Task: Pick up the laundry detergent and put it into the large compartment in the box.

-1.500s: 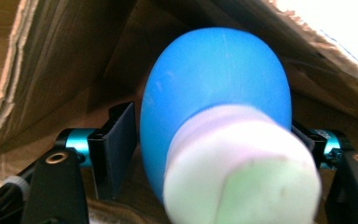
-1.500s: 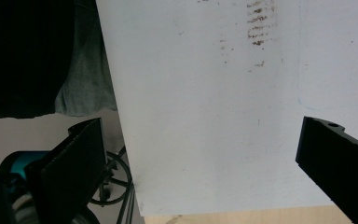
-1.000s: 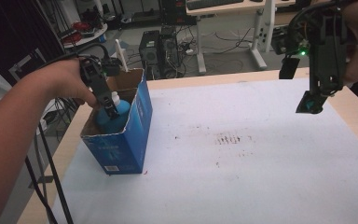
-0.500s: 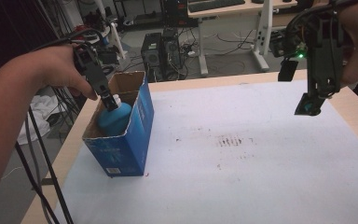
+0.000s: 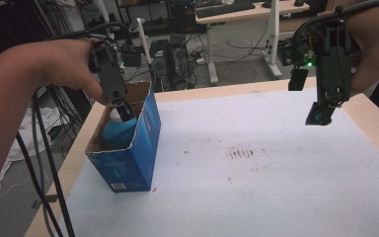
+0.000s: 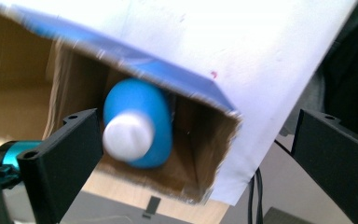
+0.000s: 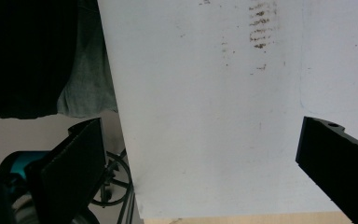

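Note:
A blue bottle [image 5: 117,132] with a white cap [image 6: 125,136] stands inside an open blue cardboard box [image 5: 133,153] at the table's left edge. My left gripper [image 5: 124,111] hangs just over the box's opening, right above the cap. In the left gripper view the left gripper [image 6: 198,116] is open, its jaws wide apart, the bottle [image 6: 144,119] below and beside the left jaw, untouched. My right gripper [image 5: 320,116] is held in the air over the table's right side. The right gripper [image 7: 200,125] is open with nothing between its jaws.
A white sheet [image 5: 256,173] covers the wooden table [image 5: 375,123], with dark smudges [image 5: 242,152] near its middle. Cables [image 5: 47,163] hang beside the table's left edge. Desks and computer gear [image 5: 177,29] stand on the floor beyond the far edge.
My left gripper has risen out of the box and left the bottle inside. The right gripper has barely moved.

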A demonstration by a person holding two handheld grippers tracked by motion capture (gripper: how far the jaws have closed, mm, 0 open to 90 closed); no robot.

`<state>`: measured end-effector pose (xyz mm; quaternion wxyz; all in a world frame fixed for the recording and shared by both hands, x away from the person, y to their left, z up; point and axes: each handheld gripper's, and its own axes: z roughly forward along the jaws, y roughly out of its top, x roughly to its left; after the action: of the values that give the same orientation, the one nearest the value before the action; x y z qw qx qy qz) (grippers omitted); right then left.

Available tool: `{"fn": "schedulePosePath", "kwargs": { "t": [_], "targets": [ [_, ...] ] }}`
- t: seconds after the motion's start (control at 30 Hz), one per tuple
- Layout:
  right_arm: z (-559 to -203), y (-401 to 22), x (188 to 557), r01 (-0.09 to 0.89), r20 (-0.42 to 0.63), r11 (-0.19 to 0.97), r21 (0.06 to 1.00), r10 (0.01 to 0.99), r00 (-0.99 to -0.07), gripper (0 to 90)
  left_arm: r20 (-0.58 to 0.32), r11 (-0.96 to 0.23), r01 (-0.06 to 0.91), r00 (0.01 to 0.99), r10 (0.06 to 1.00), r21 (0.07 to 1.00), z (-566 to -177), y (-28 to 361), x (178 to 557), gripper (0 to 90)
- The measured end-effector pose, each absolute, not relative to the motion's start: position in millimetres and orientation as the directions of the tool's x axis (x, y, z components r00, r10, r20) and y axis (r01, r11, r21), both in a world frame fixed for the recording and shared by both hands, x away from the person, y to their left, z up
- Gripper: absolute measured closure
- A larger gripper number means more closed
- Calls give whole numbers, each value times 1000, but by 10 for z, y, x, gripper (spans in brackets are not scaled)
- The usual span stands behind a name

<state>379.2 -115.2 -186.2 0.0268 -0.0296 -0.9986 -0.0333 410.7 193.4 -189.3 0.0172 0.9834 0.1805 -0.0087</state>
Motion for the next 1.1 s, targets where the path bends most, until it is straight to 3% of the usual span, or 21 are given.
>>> {"fn": "schedulePosePath", "kwargs": {
  "t": [0.57, 1.1],
  "targets": [
    [-1824, -1183, 3779, 66, 59, 995, 69, 62, -996, 9, -72, -983, 176, 982, 172, 48, -2179, 1335, 3975, 17],
    [-1841, -1134, 3759, 59, 61, 997, 58, 55, -997, 9, -90, -990, 139, 987, 135, 38, -2554, 1142, 3838, 17]
  ]
}}
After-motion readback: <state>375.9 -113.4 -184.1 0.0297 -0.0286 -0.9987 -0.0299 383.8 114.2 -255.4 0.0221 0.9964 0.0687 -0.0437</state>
